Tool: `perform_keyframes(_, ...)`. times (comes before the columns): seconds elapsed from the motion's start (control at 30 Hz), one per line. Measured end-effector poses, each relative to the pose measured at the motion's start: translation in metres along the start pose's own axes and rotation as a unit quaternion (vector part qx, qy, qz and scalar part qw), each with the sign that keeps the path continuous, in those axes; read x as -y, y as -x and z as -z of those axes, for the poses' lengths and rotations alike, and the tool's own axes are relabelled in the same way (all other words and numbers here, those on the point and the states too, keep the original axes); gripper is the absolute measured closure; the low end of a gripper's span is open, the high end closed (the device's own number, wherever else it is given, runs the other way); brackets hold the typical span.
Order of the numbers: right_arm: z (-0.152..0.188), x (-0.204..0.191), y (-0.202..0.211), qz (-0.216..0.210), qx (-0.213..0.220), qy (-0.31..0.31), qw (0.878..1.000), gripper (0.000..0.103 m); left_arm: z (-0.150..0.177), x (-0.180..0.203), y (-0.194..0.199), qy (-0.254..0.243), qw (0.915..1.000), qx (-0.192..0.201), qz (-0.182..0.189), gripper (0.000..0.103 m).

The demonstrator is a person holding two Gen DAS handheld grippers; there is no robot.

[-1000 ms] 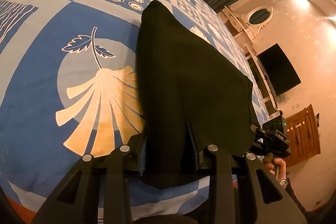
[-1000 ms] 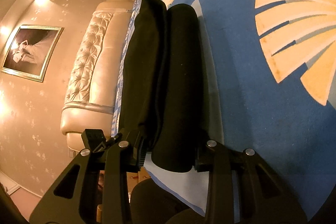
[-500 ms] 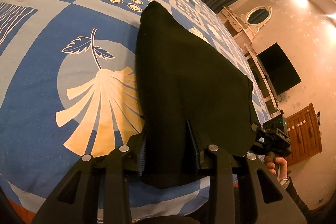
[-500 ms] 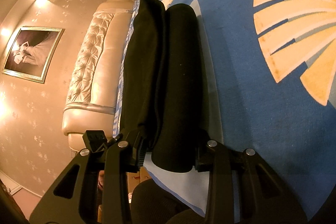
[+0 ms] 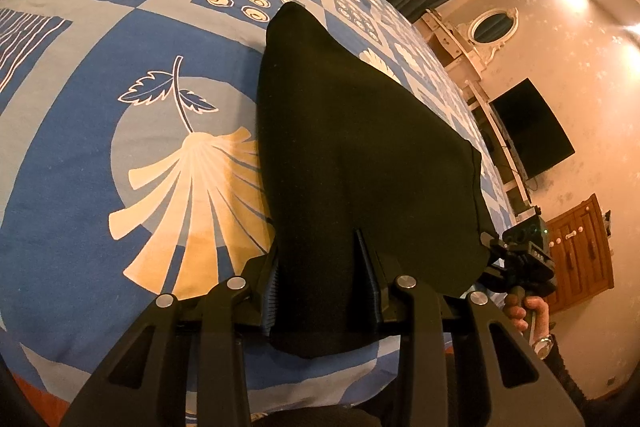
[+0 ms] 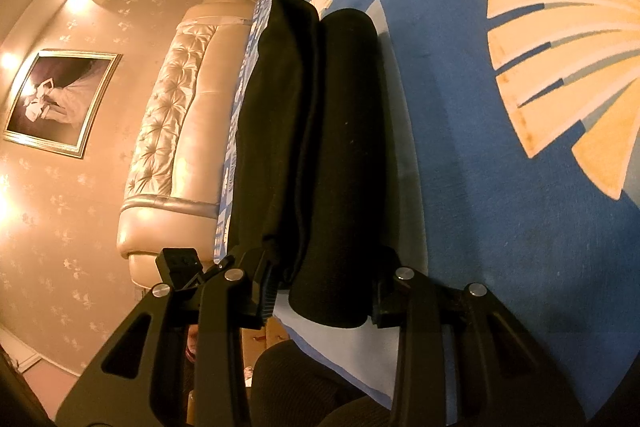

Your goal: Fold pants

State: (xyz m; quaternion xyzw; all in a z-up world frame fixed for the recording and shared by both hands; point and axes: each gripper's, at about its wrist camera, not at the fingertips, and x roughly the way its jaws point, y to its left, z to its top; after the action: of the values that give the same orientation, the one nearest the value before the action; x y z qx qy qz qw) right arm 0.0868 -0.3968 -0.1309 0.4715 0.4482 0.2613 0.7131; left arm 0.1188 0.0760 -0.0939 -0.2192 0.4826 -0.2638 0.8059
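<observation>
black pants pinched at the bed's near edge by two handheld grippers

left gripper (image 5: 320, 283) has its two black fingers partly closed, pressing on a fold of the black pants (image 5: 352, 147) from either side. the cloth bunches between the ribbed pads and a rounded flap hangs out below them, over the near edge of the bed. from there the pants slope away across the bedspread (image 5: 80, 131) and narrow to a blunt tip.

right gripper (image 6: 324, 291) is also partly closed, its pads squeezing the same pants (image 6: 320, 131), which from this side show as two thick layers lying side by side. the cut end sits between the fingers, just above the bed's edge.

in the left wrist view the right gripper shows at the far corner of the cloth, with the person's hand (image 5: 528, 319) wrapped round its handle and a watch on the wrist.

beneath the pants, the bedspread is blue and grey with cream leaf and fan prints. a pale tufted headboard (image 6: 180, 131) stands at one end of the bed, with a framed picture (image 6: 60, 99) on the patterned wall beside it. on the other side of the room are a dark screen (image 5: 528, 127), an oval mirror (image 5: 492, 27) and a wooden cabinet (image 5: 580, 247).
</observation>
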Motion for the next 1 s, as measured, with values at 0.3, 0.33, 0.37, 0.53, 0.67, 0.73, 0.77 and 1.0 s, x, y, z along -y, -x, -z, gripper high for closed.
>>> perform_keyframes(0.3,-0.022,-0.019,0.012,0.033,0.001,0.049,0.998,0.027,-0.011,-0.015,0.031,-0.015,0.9982,0.05,0.031,0.04)
perform_keyframes(0.33,-0.027,-0.02,0.012,0.039,0.008,0.051,0.998,0.023,-0.02,-0.02,0.034,-0.014,0.9978,0.057,0.031,0.037)
perform_keyframes(0.37,-0.035,-0.018,0.012,0.04,0.014,0.047,0.998,0.022,-0.028,-0.023,0.034,-0.012,0.9979,0.056,0.032,0.036)
perform_keyframes(0.53,-0.082,-0.012,-0.009,0.011,0.021,0.018,1.0,0.021,-0.072,-0.027,0.001,-0.023,0.9988,0.032,0.029,0.036)
perform_keyframes(0.67,-0.116,-0.011,-0.028,-0.015,0.02,-0.006,1.0,0.019,-0.103,-0.025,-0.03,-0.031,0.9989,0.02,0.029,0.036)
perform_keyframes(0.73,-0.126,-0.013,-0.035,-0.002,0.012,0.01,1.0,0.054,-0.117,-0.025,-0.049,-0.027,0.9994,0.007,0.019,0.036)
perform_keyframes(0.77,-0.13,-0.01,-0.04,0.008,0.003,0.011,1.0,0.066,-0.121,-0.027,-0.055,-0.026,0.9995,0.002,0.015,0.036)
perform_keyframes(1.0,-0.138,-0.013,-0.037,0.0,0.022,0.039,0.999,0.071,-0.132,-0.026,-0.07,-0.044,0.999,0.004,0.006,0.075)
